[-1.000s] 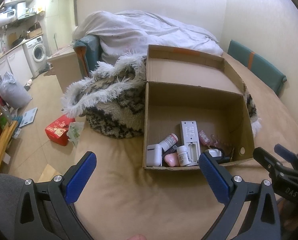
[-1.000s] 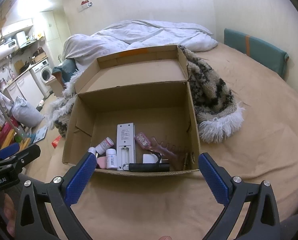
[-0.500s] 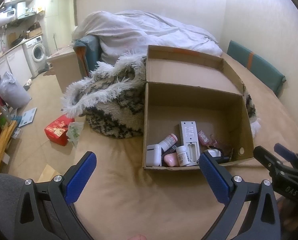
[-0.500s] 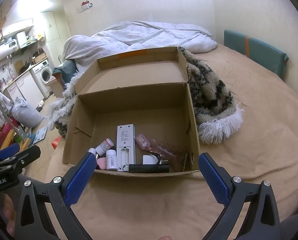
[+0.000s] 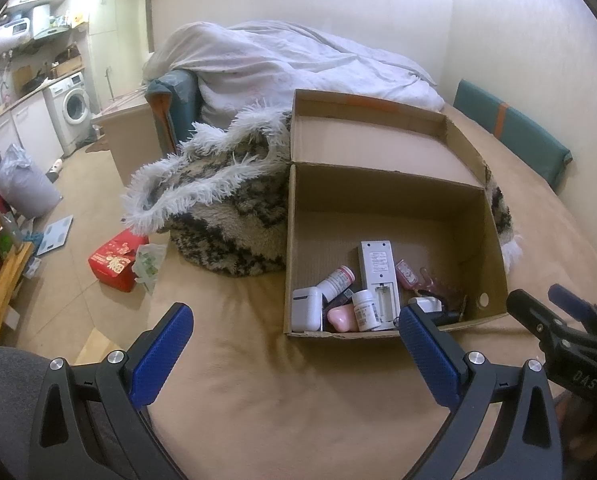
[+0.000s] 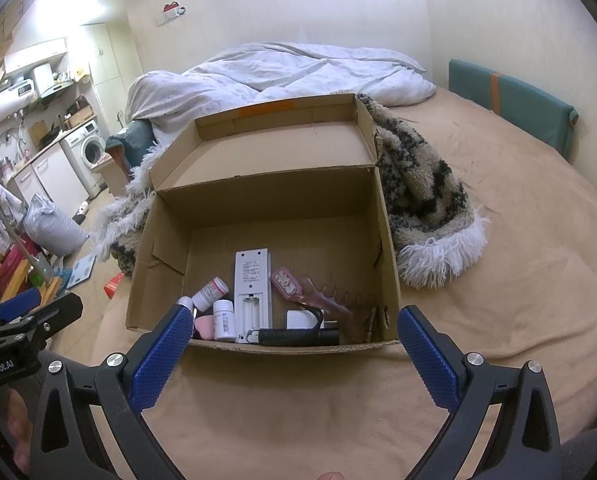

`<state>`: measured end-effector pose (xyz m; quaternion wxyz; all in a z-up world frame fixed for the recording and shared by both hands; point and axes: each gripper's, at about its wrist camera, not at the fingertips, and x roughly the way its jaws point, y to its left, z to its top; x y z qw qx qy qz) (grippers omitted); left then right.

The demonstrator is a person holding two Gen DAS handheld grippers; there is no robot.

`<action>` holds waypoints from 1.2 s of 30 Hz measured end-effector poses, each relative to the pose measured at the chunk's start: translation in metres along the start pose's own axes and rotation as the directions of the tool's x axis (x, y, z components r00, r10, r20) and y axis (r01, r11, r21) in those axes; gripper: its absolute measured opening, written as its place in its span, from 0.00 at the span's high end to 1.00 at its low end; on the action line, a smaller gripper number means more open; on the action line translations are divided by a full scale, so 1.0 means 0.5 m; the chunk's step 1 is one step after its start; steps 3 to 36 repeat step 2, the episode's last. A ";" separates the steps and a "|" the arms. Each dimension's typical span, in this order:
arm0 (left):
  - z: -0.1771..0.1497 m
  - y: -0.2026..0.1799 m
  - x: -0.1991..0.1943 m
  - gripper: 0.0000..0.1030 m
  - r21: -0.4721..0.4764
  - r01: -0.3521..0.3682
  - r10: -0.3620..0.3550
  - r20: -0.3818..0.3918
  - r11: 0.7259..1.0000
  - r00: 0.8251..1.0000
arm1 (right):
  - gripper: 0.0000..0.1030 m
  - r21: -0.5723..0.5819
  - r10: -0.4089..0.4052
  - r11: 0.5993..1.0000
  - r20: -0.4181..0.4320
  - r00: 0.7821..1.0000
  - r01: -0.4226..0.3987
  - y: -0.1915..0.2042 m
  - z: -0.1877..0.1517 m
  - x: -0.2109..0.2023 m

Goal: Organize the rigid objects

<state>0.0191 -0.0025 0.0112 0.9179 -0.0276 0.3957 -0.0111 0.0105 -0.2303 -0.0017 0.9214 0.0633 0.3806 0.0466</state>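
Note:
An open cardboard box (image 5: pixel 494 240) (image 6: pixel 386 248) sits on the tan bed cover. Along its near wall lie a white remote (image 5: pixel 378 276) (image 6: pixel 252 284) with its battery bay bare, two white pill bottles (image 5: pixel 365 310) (image 6: pixel 223 320), a white case (image 5: pixel 307 308), a pink soft piece (image 5: pixel 341 318), a pink comb (image 6: pixel 322 300) and a black cylinder (image 6: pixel 298 337). My left gripper (image 5: pixel 294 340) is open and empty, in front of the box's near left corner. My right gripper (image 6: pixel 294 340) hangs open and empty before the box's near wall.
A shaggy black-and-white blanket (image 5: pixel 218 208) (image 6: pixel 422 192) lies behind the box, with a white duvet (image 5: pixel 290 64) beyond it. A teal cushion (image 6: pixel 510 100) leans on the right wall. Left of the bed the floor holds a red box (image 5: pixel 114 260), a scale (image 5: pixel 56 234) and a washing machine (image 5: pixel 72 108).
Both grippers have drifted very slightly; the box and its contents stay where they were. Both jaws remain wide apart.

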 end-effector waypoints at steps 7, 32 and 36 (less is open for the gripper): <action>0.000 0.000 0.000 0.01 0.000 0.003 -0.003 0.000 1.000 1.000 | 0.00 -0.002 -0.001 1.000 0.002 1.000 0.001 0.000 0.000 -0.001; 0.000 0.000 0.000 0.01 0.000 0.003 -0.003 0.000 1.000 1.000 | 0.00 -0.002 -0.001 1.000 0.002 1.000 0.001 0.000 0.000 -0.001; 0.000 0.000 0.000 0.01 0.000 0.003 -0.003 0.000 1.000 1.000 | 0.00 -0.002 -0.001 1.000 0.002 1.000 0.001 0.000 0.000 -0.001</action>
